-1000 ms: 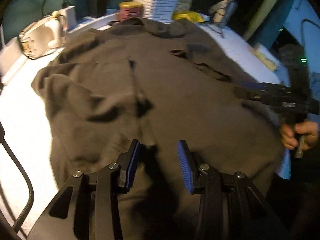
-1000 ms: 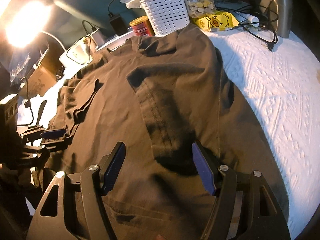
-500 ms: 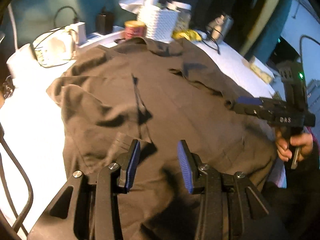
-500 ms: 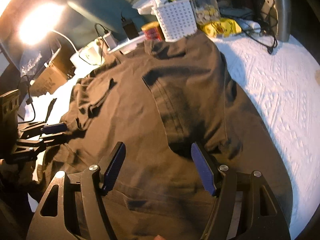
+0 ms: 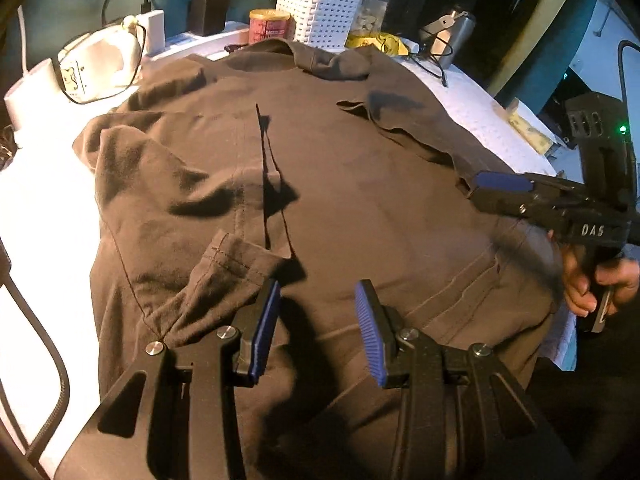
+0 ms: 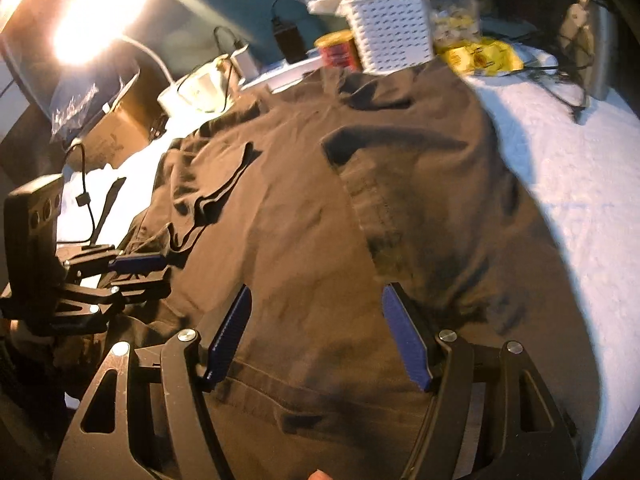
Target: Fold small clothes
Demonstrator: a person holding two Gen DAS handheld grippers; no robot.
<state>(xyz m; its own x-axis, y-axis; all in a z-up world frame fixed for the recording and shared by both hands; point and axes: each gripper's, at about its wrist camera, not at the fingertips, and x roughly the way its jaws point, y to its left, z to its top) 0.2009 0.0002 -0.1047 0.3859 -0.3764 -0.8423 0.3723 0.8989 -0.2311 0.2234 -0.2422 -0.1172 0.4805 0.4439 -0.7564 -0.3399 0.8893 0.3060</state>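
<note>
Lying spread across a white textured bedcover (image 6: 580,208), a dark brown T-shirt (image 5: 360,200) fills most of both wrist views. Its collar points toward the far edge of the bedcover, where clutter is lined up: a white perforated basket (image 5: 320,16), a red tin (image 5: 269,26), a clear jar with a white lid (image 5: 372,4), a yellow snack packet (image 6: 480,56) and a metal flask (image 6: 592,48) with black cables trailing beside it. A white appliance wrapped in its cord (image 5: 100,68) sits near the far left corner, and a bright lamp (image 6: 92,28) glares above that side.

The shirt's sleeves are turned in over the body, one sleeve cuff (image 5: 236,260) with visible stitching lying just ahead of the left gripper (image 5: 316,332). That gripper hovers over the hem end of the shirt at the near edge, its blue-padded jaws partly apart with only flat fabric showing beneath the gap; nothing is pinched between them.

The right gripper (image 6: 320,336) hangs over the near right part of the shirt, jaws spread wide and released, the cloth lying loose below. In the left wrist view the same tool appears from the side at the right edge of the bedcover, a hand (image 5: 592,284) wrapped around its handle, its fingertips close to a fold of the shirt; whether they touch the fabric cannot be told.
</note>
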